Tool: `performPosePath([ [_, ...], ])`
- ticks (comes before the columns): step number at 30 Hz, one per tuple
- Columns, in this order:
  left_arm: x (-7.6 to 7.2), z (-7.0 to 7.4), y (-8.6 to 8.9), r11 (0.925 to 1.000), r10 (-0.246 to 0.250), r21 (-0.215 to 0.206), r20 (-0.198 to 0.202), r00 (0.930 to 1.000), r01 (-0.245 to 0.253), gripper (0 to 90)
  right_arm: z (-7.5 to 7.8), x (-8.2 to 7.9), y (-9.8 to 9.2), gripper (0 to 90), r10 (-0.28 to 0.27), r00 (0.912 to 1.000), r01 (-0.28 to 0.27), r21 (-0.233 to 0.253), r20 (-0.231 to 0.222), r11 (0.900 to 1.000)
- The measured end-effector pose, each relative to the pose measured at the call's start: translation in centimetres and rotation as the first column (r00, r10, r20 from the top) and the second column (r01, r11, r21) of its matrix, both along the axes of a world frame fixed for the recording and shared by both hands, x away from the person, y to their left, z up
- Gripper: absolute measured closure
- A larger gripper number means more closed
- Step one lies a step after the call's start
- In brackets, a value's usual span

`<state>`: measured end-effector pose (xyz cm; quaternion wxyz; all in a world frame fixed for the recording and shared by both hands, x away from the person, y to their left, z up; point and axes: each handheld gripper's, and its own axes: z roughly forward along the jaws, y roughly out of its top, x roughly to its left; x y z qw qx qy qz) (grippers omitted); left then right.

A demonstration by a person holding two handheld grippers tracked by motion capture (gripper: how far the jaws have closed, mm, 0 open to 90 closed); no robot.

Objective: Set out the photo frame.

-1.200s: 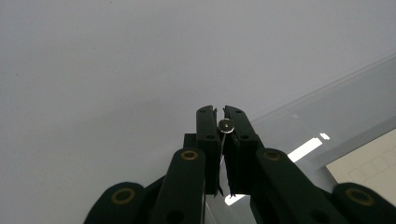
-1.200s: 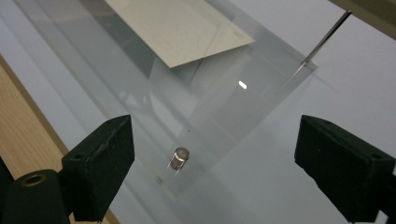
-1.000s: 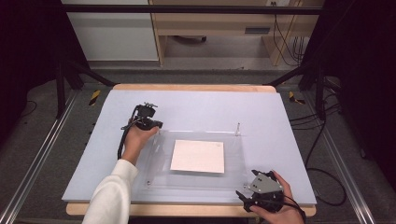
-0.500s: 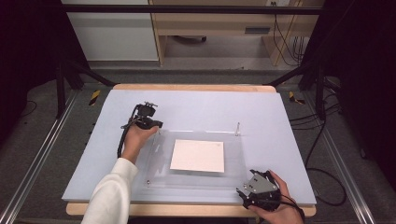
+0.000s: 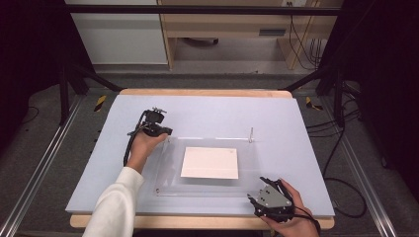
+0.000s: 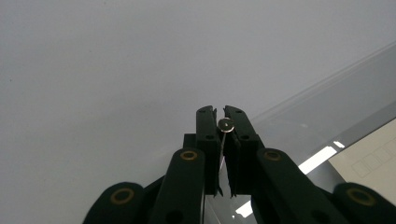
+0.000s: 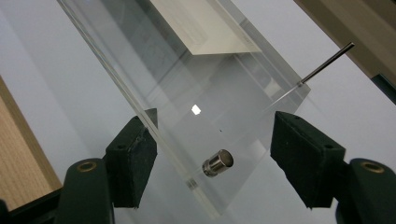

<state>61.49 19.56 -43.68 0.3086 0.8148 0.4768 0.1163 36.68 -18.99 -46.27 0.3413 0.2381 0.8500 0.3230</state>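
A clear acrylic plate [image 5: 170, 168] lies on the pale blue mat, with a white sheet [image 5: 209, 163] under its middle. My left gripper [image 5: 165, 132] is at the plate's far-left corner. In the left gripper view it [image 6: 219, 116] is shut on a thin metal pin [image 6: 225, 124] with a round head. My right gripper [image 5: 260, 190] is at the near-right corner, open. In the right gripper view its fingers [image 7: 133, 161] stand on either side of the plate's corner [image 7: 205, 205] and a short metal cylinder [image 7: 217, 163] on it. Another thin pin [image 5: 251, 134] [image 7: 325, 61] stands upright at the far-right corner.
The blue mat [image 5: 296, 128] covers a wooden table [image 5: 207, 92] set in a metal frame. Cables [image 5: 346, 187] trail on the floor to the right. A wooden bench [image 5: 227, 29] and a white cabinet [image 5: 118, 34] stand beyond the table.
The right hand and its gripper have shifted slightly toward the near edge. The left gripper has stayed at the far-left corner.
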Motion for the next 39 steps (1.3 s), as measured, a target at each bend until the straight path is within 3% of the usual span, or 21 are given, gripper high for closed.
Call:
performPosePath([
  [10, 0.0, 0.0, 0.0, 1.0000, -0.007, 0.005, -0.002, 1.0000, 0.007, 84.4, -0.1, 0.4, 0.2, 29.6, 0.002, 1.0000, -0.002, -0.014, -0.002, 1.000],
  [15, 0.1, 0.0, 0.1, 1.0000, -0.009, 0.001, -0.003, 1.0000, 0.009, 84.3, 0.1, 0.4, 0.5, 42.0, 0.030, 0.9996, -0.030, -0.011, -0.004, 0.999],
  [20, 0.0, 0.0, 0.0, 1.0000, -0.004, -0.001, 0.005, 1.0000, 0.004, 84.0, 0.4, 0.3, 0.6, 43.8, 0.024, 0.9996, -0.024, -0.018, -0.012, 1.000],
  [24, -0.3, -0.1, 0.0, 0.9998, -0.011, 0.016, 0.043, 0.9990, 0.010, 80.5, 0.5, 0.3, 0.8, 44.3, 0.019, 0.9998, -0.019, -0.028, -0.011, 0.999],
  [27, -0.7, 0.0, 0.3, 0.9998, -0.019, 0.007, 0.077, 0.9968, 0.019, 74.7, 0.6, 0.3, 0.8, 44.8, 0.016, 0.9997, -0.016, -0.027, -0.017, 1.000],
  [29, -1.2, 0.7, 0.6, 0.9997, -0.026, 0.003, 0.117, 0.9928, 0.025, 68.9, 0.7, 0.3, 0.9, 45.5, 0.017, 0.9997, -0.017, -0.035, -0.017, 0.999],
  [33, -3.2, 2.7, 1.4, 0.9990, -0.032, -0.023, 0.231, 0.9723, 0.039, 63.0, 1.0, 0.3, 0.9, 46.7, 0.012, 0.9998, -0.012, -0.029, -0.013, 1.000],
  [39, -6.4, 4.5, 1.9, 0.9962, -0.086, 0.013, 0.299, 0.9505, 0.086, 51.7, 1.7, 0.5, 0.9, 47.9, 0.014, 0.9997, -0.015, -0.022, -0.019, 1.000],
])
